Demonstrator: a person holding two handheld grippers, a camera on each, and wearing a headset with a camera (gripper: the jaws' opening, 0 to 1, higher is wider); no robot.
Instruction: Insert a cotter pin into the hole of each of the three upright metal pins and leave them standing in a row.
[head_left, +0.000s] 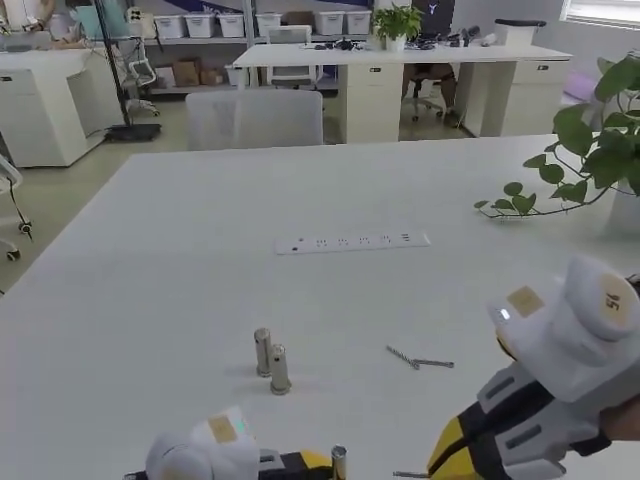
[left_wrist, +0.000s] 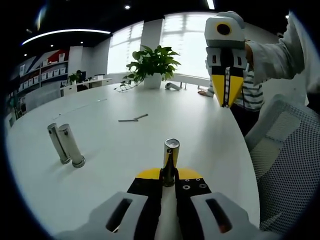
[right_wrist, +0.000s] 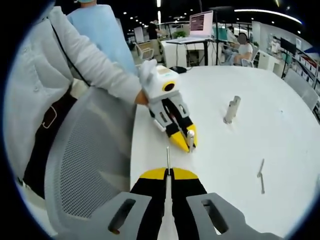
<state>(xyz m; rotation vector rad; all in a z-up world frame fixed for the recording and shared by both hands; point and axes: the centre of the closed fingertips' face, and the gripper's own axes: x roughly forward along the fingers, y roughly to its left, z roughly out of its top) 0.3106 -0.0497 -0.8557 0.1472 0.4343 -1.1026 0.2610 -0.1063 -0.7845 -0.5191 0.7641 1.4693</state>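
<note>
Nearest to the person, the left gripper (left_wrist: 170, 176) has its two jaws closed on the lower part of one metal pin (left_wrist: 171, 152), which rises upright between the yellow tips and shows its round shiny top. I cannot tell if the foot of this pin touches the bench (head_left: 200, 260). Just to the right of it, the right gripper (right_wrist: 168, 174) has its jaws pressed together on a thin cotter pin (right_wrist: 168, 159), which sticks out straight in front of the tips. In the right gripper view the free end of the cotter pin points toward the held metal pin and is near it, but a small gap is between them. In the left gripper view the right gripper hangs higher than the pin, with its tips pointing down. A little farther on the white bench, two other metal pins (head_left: 280, 370) stand upright just beside each other; whether they touch I cannot say. They are well apart from both grippers. To the right of them, two loose cotter pins (head_left: 420, 363) lie flat on the bench, their ends meeting in a wide angle. Farther away, near the middle of the bench, a white power strip (head_left: 352, 242) lies across. At the far right edge a green plant (head_left: 590, 150) hangs its leaves over the surface. Behind the far edge of the bench stands a grey chair (head_left: 255, 118).
</note>
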